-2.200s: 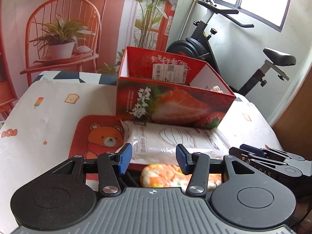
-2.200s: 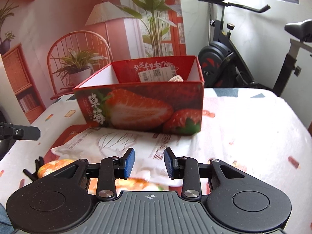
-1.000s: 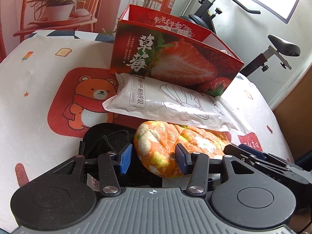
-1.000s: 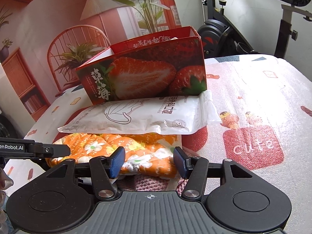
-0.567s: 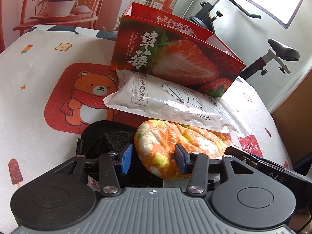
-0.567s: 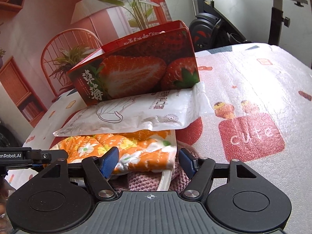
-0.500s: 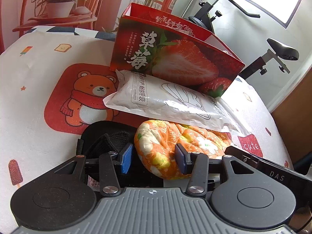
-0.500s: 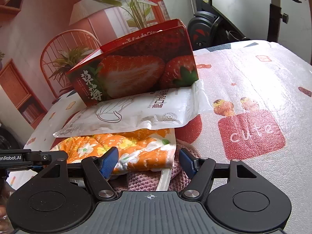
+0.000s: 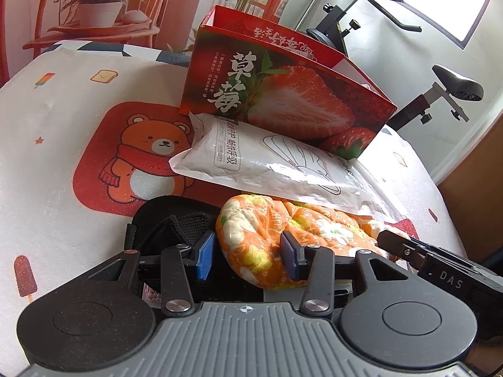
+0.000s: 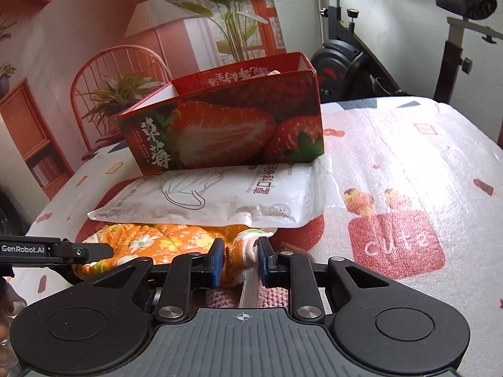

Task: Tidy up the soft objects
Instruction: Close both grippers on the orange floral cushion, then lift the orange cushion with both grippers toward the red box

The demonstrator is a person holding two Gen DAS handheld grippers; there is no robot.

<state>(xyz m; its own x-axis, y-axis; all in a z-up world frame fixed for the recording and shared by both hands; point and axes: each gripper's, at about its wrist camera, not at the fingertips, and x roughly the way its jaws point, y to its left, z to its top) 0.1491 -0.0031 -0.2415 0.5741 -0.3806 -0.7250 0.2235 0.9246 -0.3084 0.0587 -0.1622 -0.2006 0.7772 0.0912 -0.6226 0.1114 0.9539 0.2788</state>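
The white mask pack (image 10: 220, 199) covers the far side of the orange flowered cloth (image 10: 163, 238), and the pink knit thing (image 10: 220, 297), maybe a hat, is mostly hidden.

I count 1 strawberry box (image 9: 283, 100), 1 white mask pack (image 9: 267, 163) and 1 orange floral cloth (image 9: 261, 238) ahead of my 2 claws. 1 black pouch (image 9: 163, 220) lies beside the left claw (image 9: 248, 256), and 1 pink knit piece (image 10: 276, 295) beneath the right claw (image 10: 240, 259).

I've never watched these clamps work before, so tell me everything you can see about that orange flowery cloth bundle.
The orange flowery bundle is soft, padded-looking fabric printed with white and yellow flowers, lying crumpled on the table. The white plastic packet overlaps its far edge. The right gripper has just closed, pinching one end; the left gripper straddles the other end. A black fabric item lies beside it.
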